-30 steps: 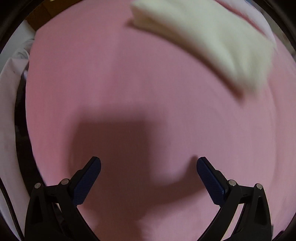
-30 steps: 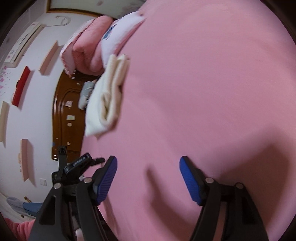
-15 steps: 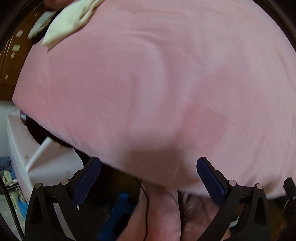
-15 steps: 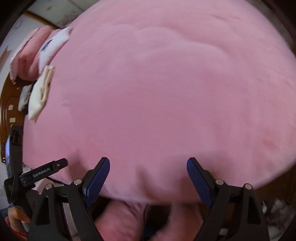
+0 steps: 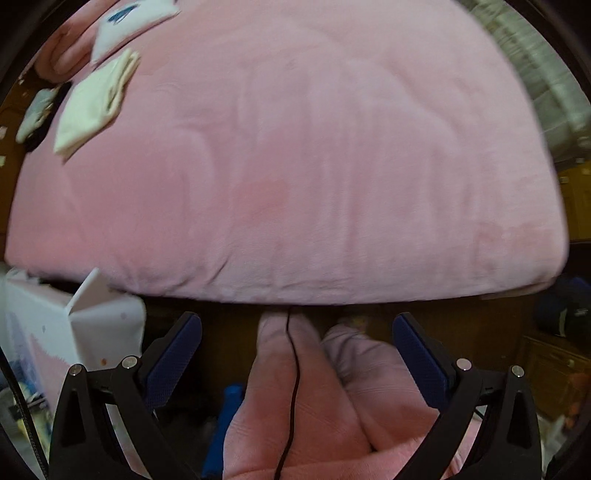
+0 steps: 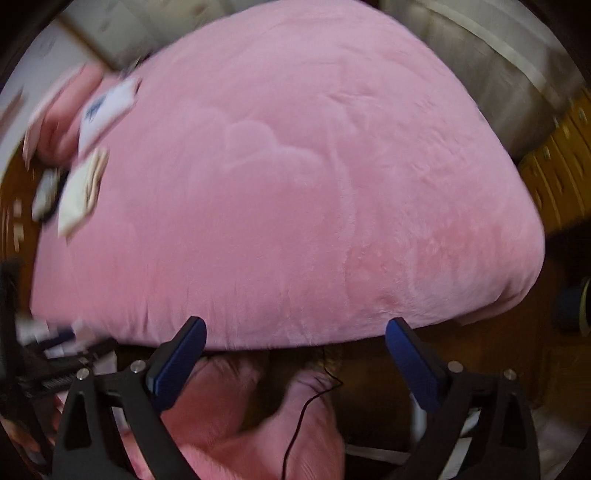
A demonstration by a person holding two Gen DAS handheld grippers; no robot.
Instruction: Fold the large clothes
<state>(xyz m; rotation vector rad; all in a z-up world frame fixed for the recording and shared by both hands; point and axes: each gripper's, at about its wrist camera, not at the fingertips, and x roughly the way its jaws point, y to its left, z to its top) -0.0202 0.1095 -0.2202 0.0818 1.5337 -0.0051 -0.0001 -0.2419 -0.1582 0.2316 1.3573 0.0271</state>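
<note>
- bed [image 5: 295, 166]: pink plush cover fills most of both views; its near edge now runs across the lower frame, where a second ago only the flat cover showed, so both cameras have pulled back toward the foot of the bed.
- legs [image 5: 314, 406]: the person's pink-trousered legs now show below the bed edge, with a thin black cable across them.
- folded garment [image 5: 96, 103]: cream, lying flat at the far left of the bed just beside a pink-and-white pillow [image 5: 125, 22]; well apart from both tools, so this piece appears finished and set aside.
- left gripper [image 5: 295, 362]: jaws wide, nothing between them.
- right gripper [image 6: 295, 362]: jaws wide and just been opening further, nothing between them.
- meaning: with both tools free and drawn back, the likely next step is fetching another large garment; none is visible here.
</note>
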